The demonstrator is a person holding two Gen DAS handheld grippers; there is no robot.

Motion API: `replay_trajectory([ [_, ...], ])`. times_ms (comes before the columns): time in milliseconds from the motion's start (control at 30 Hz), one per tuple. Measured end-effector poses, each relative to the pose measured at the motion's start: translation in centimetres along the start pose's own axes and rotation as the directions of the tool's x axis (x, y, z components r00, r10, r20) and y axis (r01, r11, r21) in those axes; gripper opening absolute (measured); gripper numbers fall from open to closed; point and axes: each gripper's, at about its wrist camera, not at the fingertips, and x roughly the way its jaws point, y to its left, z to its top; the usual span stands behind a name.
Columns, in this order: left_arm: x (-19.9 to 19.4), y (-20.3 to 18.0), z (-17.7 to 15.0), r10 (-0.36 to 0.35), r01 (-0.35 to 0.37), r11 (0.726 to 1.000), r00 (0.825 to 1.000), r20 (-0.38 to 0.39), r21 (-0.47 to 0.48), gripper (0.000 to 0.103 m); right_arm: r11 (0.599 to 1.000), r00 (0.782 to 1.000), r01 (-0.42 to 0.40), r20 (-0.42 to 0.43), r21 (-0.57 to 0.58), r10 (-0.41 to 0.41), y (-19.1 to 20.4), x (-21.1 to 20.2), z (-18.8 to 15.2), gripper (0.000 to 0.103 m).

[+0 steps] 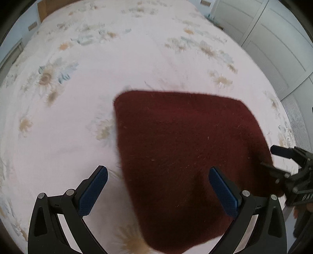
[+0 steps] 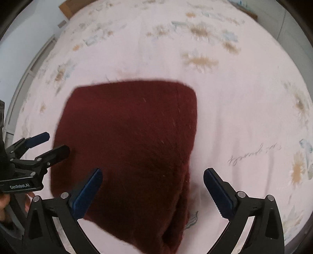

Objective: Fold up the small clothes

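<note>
A dark red knitted garment (image 1: 185,156) lies folded into a rough rectangle on the pale floral bedsheet (image 1: 88,88). It also shows in the right wrist view (image 2: 129,148). My left gripper (image 1: 158,175) is open and empty, its fingers spread over the garment's near left edge. It also shows at the left of the right wrist view (image 2: 56,144), jaws apart beside the garment's left edge. My right gripper (image 2: 152,177) is open and empty over the garment's near right part. It also shows at the right edge of the left wrist view (image 1: 273,158), by the garment's right corner.
The bed (image 2: 244,97) spreads wide on all sides of the garment. White wardrobe doors (image 1: 273,39) stand past the bed's right side. A brown headboard corner (image 1: 45,9) and wall sockets (image 1: 32,26) are at the far left.
</note>
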Motion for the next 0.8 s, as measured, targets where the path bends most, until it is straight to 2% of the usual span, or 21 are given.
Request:
replay_trajectory([
  [100,2.4,0.1,-0.4,-0.003,0.001,1.0,0.998,-0.067,-0.024,0.102,0.999,0.999,-0.017,-0.032,0.035,0.018,-1.3,2.3,-0.9,0.103],
  [167,3.5,0.5,-1.0,-0.015,0.011,0.999,0.996,-0.086,-0.046,0.102,0.998,0.999,-0.045,-0.012,0.044,0.046,-1.9,2.9,-1.3,0.103],
  [267,4.3,1.5,-1.9,-0.054,0.048,0.995,0.996,-0.074,-0.084,0.102,0.994,0.996,-0.09,0.003,0.059,0.09,-2.3,4.0,-1.9,0.103],
  [400,5.1,1.6,-2.9,-0.045,0.043,0.998,0.998,-0.052,-0.044,0.103,0.987,0.991,-0.134,0.007,0.085,0.133,-2.4,5.2,-2.3,0.102],
  [500,5.2,1.6,-3.2,-0.045,0.044,0.999,0.998,-0.034,-0.028,0.103,0.987,0.99,-0.137,0.023,0.078,0.136,-2.2,5.5,-2.5,0.1],
  [533,5.3,1.6,-3.2,-0.049,0.048,0.999,0.998,-0.032,-0.024,0.1,0.987,0.99,-0.143,0.025,0.078,0.141,-2.2,5.5,-2.6,0.097],
  [600,5.4,1.6,-3.3,-0.081,0.08,0.996,0.996,-0.031,-0.025,0.09,0.98,0.984,-0.177,0.028,0.087,0.175,-2.0,5.4,-2.7,0.076],
  [633,5.3,1.6,-3.4,-0.083,0.082,0.996,0.996,-0.027,-0.026,0.087,0.978,0.982,-0.188,0.029,0.095,0.186,-1.9,5.3,-2.7,0.072],
  [700,5.2,1.4,-3.4,-0.089,0.089,0.996,0.996,-0.016,-0.009,0.08,0.977,0.983,-0.183,0.022,0.106,0.181,-1.4,5.0,-2.6,0.056],
  [800,4.5,1.2,-3.3,-0.116,0.117,0.993,0.993,-0.019,0.022,0.059,0.985,0.989,-0.147,0.039,0.088,0.144,-0.2,3.5,-2.3,0.045],
])
